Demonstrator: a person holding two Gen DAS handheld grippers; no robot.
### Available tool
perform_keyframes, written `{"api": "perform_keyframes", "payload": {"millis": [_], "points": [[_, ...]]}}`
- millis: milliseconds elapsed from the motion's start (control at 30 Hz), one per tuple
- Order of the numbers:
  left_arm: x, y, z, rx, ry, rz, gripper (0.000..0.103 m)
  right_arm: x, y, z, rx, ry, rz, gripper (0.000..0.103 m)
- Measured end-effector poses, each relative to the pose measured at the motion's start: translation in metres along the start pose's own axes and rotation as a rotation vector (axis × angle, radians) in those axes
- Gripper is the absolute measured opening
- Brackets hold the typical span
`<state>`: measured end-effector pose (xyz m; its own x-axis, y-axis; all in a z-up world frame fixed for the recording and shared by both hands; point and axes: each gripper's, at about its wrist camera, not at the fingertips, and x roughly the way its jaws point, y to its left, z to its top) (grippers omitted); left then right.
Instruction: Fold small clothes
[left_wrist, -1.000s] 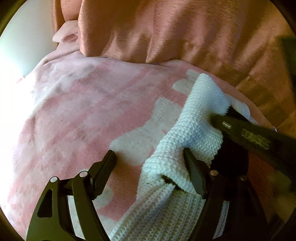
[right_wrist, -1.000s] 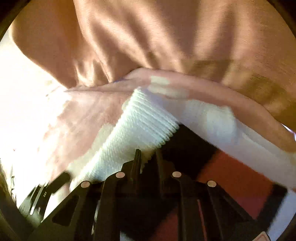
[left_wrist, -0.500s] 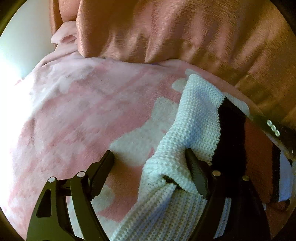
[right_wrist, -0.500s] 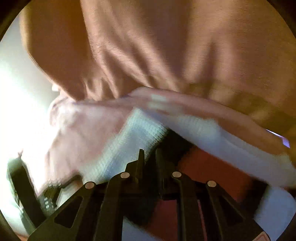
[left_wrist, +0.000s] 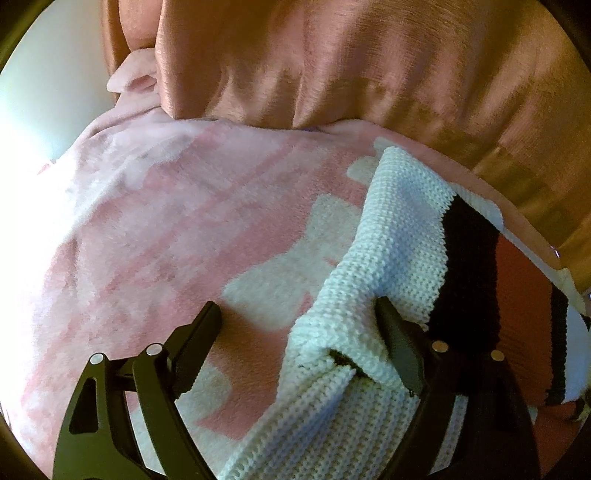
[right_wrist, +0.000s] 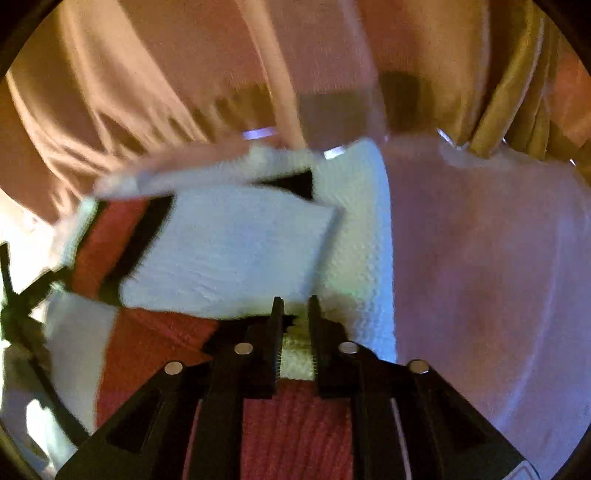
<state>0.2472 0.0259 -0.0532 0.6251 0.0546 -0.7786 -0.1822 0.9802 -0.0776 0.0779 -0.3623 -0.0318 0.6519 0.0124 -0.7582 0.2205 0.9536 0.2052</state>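
Nearest in the left wrist view, the left gripper (left_wrist: 297, 319) stands with its jaws wide apart; a bunched fold of the knitted sweater (left_wrist: 399, 236) lies against the inner face of its right finger, while the left finger rests over bare blanket, so nothing is clamped between them. In the right wrist view, the right gripper (right_wrist: 294, 314) has its jaws drawn narrow on a small pinch of cream knit from the sweater (right_wrist: 229, 251). The garment is a chunky knit, mostly white, with a coarse ribbed band near the left gripper, then a black stripe, a rust-red panel and a second thin black stripe running toward the right. It lies on the pink and white fleece blanket (left_wrist: 155, 229), on the right side of it as the left camera sees it, with a white flap lifted and folded over the red and black part in the blurred right view. A plainer pale stretch of the blanket (right_wrist: 491, 266) extends to the right there. Farthest off, peach-brown curtains (left_wrist: 351, 62) hang behind the blanket's far edge.
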Motion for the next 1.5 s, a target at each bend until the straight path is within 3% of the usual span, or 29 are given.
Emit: {"api": "perform_keyframes", "payload": {"millis": [100, 233, 333, 367, 467, 533, 800, 867, 1200, 1367, 1500], "points": [[-0.003, -0.003, 0.000, 0.012, -0.013, 0.016, 0.083, 0.011, -0.006, -0.005, -0.028, 0.043, -0.039, 0.014], [-0.018, -0.007, -0.002, 0.035, -0.044, 0.026, 0.082, -0.020, -0.005, -0.002, -0.019, -0.004, -0.032, 0.015], [-0.036, -0.006, -0.007, 0.026, -0.034, -0.028, 0.082, -0.059, 0.001, -0.009, -0.022, -0.073, -0.054, 0.037], [-0.044, -0.005, -0.010, 0.026, -0.026, -0.048, 0.082, -0.076, 0.001, -0.016, -0.001, -0.100, -0.048, 0.043], [-0.073, -0.002, -0.020, 0.032, -0.020, -0.099, 0.084, -0.103, 0.009, -0.038, 0.000, -0.131, -0.036, 0.045], [-0.100, -0.001, -0.029, 0.058, -0.056, -0.124, 0.086, -0.115, 0.015, -0.058, -0.016, -0.149, -0.060, 0.047], [-0.169, 0.012, -0.085, 0.200, -0.147, -0.081, 0.088, -0.143, 0.035, -0.146, -0.019, -0.159, -0.068, 0.051], [-0.176, 0.023, -0.101, 0.201, -0.132, -0.082, 0.088, -0.146, 0.040, -0.158, -0.021, -0.156, -0.081, 0.057], [-0.185, 0.057, -0.160, 0.177, -0.042, -0.054, 0.088, -0.153, 0.035, -0.224, 0.041, -0.067, -0.078, 0.061], [-0.180, 0.078, -0.184, 0.117, 0.052, -0.093, 0.088, -0.159, 0.032, -0.251, 0.069, -0.029, -0.108, 0.070], [-0.175, 0.094, -0.198, 0.066, 0.113, -0.133, 0.089, -0.157, 0.025, -0.270, 0.106, 0.014, -0.109, 0.071]]}}
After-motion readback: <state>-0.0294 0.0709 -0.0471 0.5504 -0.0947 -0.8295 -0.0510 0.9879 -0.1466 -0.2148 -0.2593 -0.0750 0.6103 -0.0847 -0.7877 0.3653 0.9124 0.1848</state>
